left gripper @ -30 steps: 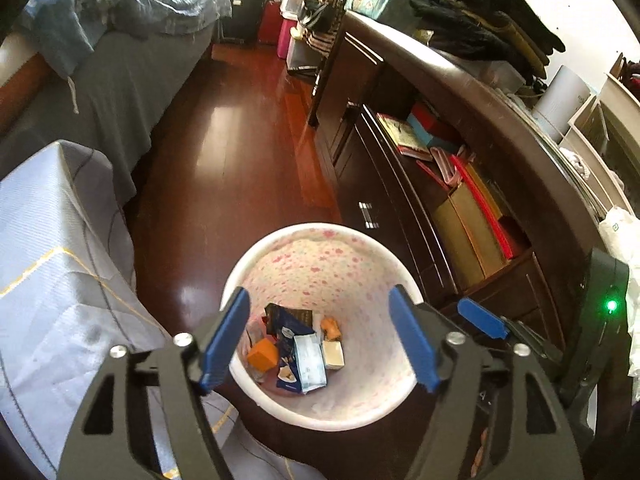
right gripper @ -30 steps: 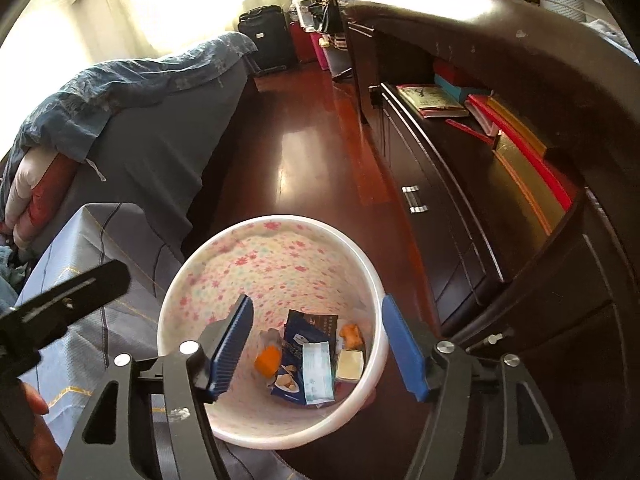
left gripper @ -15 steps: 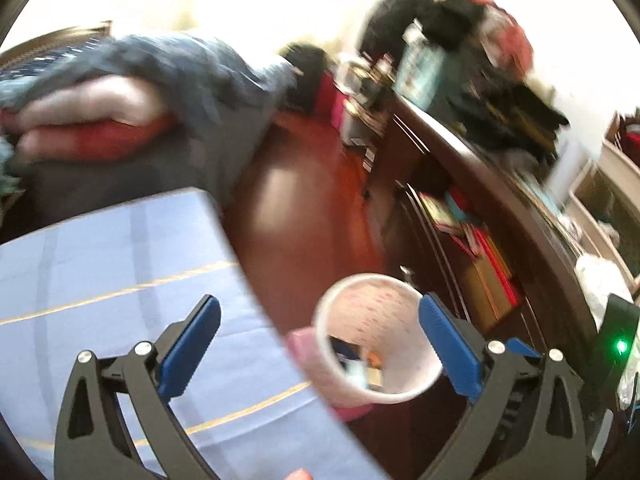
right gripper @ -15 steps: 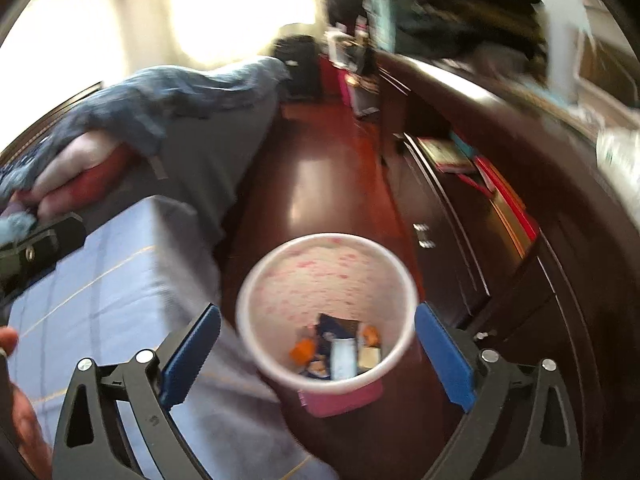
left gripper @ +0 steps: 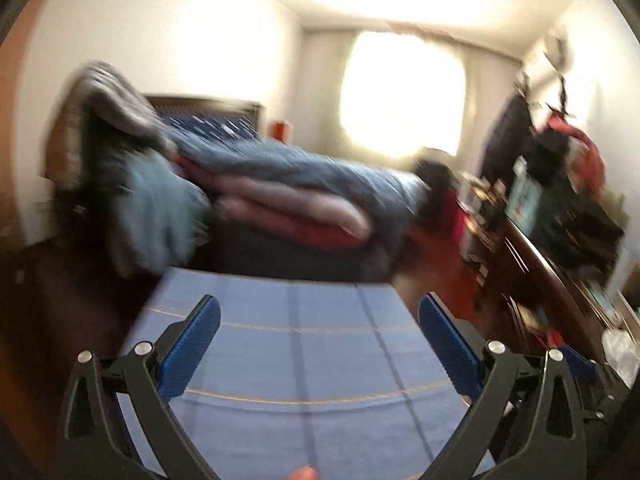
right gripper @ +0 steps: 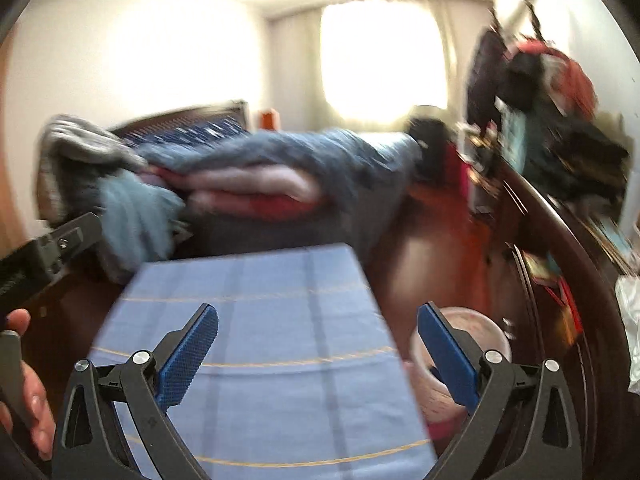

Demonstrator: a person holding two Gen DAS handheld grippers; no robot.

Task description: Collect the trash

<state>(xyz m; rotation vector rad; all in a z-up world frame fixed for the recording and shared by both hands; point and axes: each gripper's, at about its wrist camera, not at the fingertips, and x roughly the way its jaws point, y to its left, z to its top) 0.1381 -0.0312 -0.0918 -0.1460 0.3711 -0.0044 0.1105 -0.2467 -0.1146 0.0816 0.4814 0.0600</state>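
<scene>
Both views are blurred by motion. My left gripper [left gripper: 318,336] is open with nothing between its blue pads, raised over a blue cloth-covered surface [left gripper: 304,344]. My right gripper [right gripper: 318,340] is also open and empty above the same blue cloth [right gripper: 260,320]. The pink speckled trash bin [right gripper: 472,332] shows only in the right wrist view, low on the floor behind the right finger; its contents are hidden. In that view, the left gripper's black body [right gripper: 44,256] and the hand holding it [right gripper: 28,392] sit at the left edge.
A bed [left gripper: 280,200] heaped with blue, pink and red bedding lies beyond the cloth. A dark wooden dresser [right gripper: 568,264] piled with clothes runs along the right wall. Red-brown floor [right gripper: 432,240] lies between bed and dresser, under a bright window [left gripper: 400,92].
Both grippers opened wider, rose and tipped up away from the trash bin. The bin left the left wrist view and dropped to the lower right in the right wrist view.
</scene>
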